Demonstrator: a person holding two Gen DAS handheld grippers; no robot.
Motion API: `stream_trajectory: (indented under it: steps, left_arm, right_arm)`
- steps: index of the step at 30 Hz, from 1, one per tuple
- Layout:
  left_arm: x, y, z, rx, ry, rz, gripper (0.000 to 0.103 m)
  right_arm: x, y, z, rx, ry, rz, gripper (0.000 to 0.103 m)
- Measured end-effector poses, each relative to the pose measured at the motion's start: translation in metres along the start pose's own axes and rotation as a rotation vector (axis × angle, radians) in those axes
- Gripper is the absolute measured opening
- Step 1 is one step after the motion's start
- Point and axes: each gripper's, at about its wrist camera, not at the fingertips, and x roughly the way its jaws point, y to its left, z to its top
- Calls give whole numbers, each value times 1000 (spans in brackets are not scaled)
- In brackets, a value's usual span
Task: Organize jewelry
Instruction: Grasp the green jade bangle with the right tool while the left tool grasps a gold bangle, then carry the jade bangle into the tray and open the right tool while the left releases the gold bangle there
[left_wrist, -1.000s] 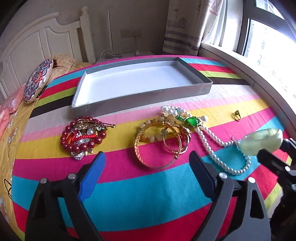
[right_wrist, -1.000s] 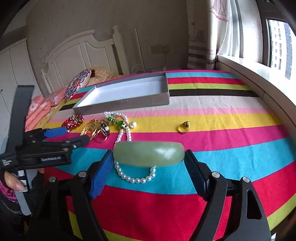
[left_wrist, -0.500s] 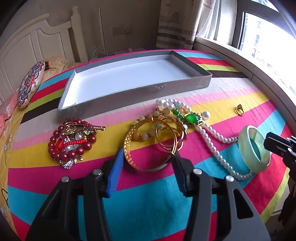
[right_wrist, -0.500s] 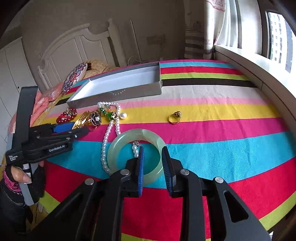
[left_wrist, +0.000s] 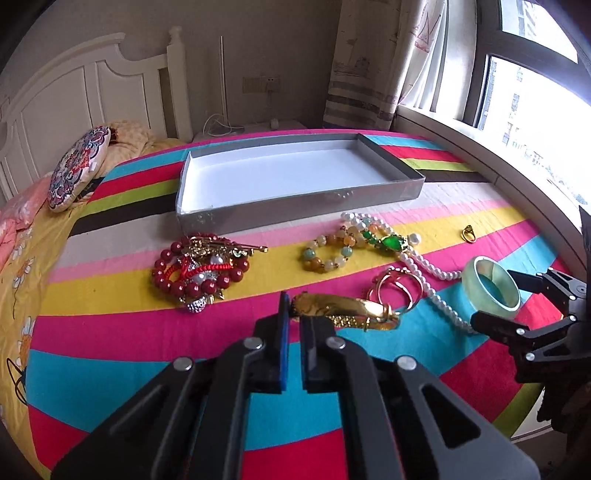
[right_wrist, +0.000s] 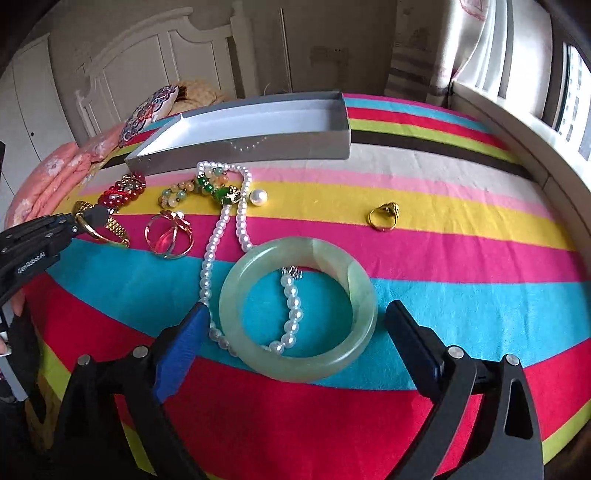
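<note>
Released since a moment ago, green jade bangle lies on the bed between right gripper's opening jaws; left gripper, at 9 o'clock, now clamps gold bracelet.

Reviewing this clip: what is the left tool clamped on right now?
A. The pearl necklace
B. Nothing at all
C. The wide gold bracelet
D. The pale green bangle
C. The left tool is shut on one end of the wide gold bracelet, while the pale green bangle lies loose on the bedspread over the pearl necklace, between the opening jaws of the right tool.
</note>
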Motion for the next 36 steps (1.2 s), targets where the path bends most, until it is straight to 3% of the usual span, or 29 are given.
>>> stream_trajectory:
  steps: [1,2,10,16,21,27,31,36]
  left_arm:
    - [0,1,-1,-10,0,-7,4]
    - [1,1,-2,-18,-3,-13,4]
    - [-13,1,11,-20,-49,-26,4]
    - [-15,2,26,-19,-64,-33,4]
    - [0,16,57,-39,-56,-42,4]
    - [34,41,110,-48,-15,-39,5]
    - [72,62,141,-39,65,-53,5]
    - [109,70,155,-2,129,-8,5]
  right_arm:
    - [0,0,1,3,-3,9,78]
    - [0,-1,2,10,-7,3,77]
    - [-12,-10,0,46,-67,32,77]
    - [-28,-12,20,38,-122,41,77]
    - [-15,-7,62,-7,-144,50,77]
    - [25,-2,138,6,-145,110,77]
    - [65,4,184,11,-78,137,77]
    - [114,10,213,-11,-5,92,77]
